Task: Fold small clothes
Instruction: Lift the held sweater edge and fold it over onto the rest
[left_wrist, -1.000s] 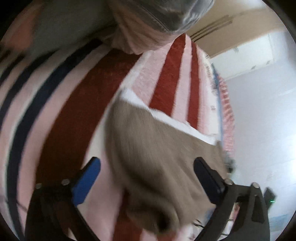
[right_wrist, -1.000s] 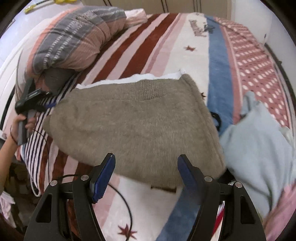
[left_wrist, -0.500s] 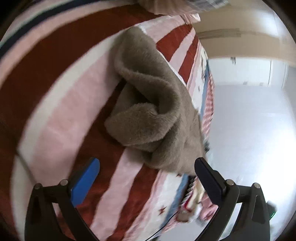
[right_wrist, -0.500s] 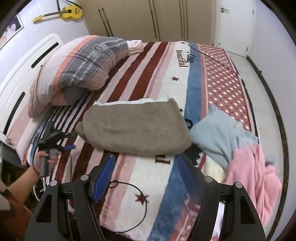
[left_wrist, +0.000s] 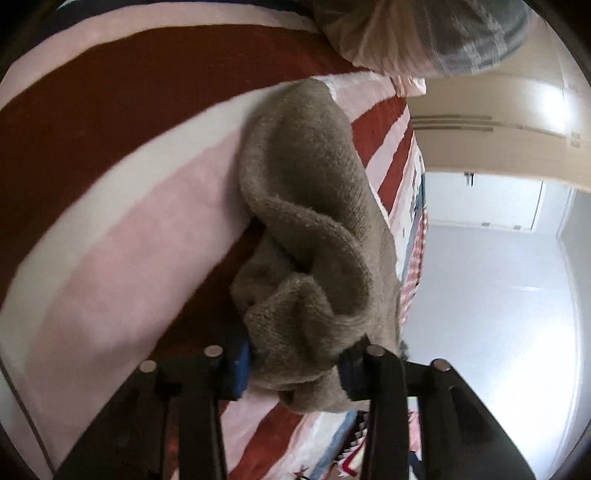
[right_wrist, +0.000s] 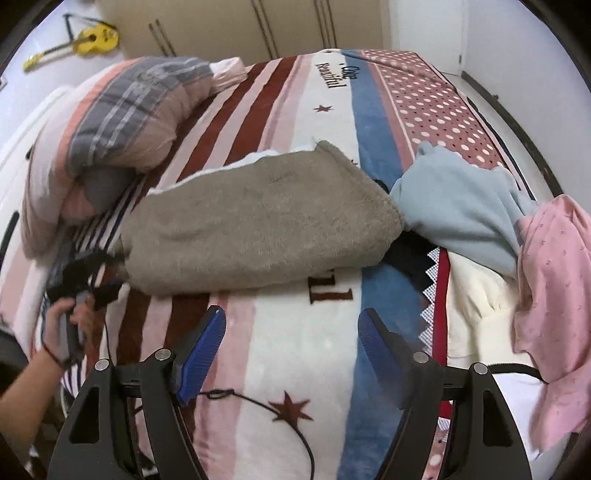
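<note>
One end of the sweater (left_wrist: 314, 229), at lower centre, is pinched by the left gripper (left_wrist: 295, 362); it should be drawn across evenly. Nothing is held by the wide-spread right gripper (right_wrist: 291, 350).

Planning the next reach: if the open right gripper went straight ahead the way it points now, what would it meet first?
Probably the striped fleece blanket on the bed, which fills the gap between the right gripper jaws. The folded taupe knit garment lies further along that line. Depth is unclear in this fisheye view.
</note>
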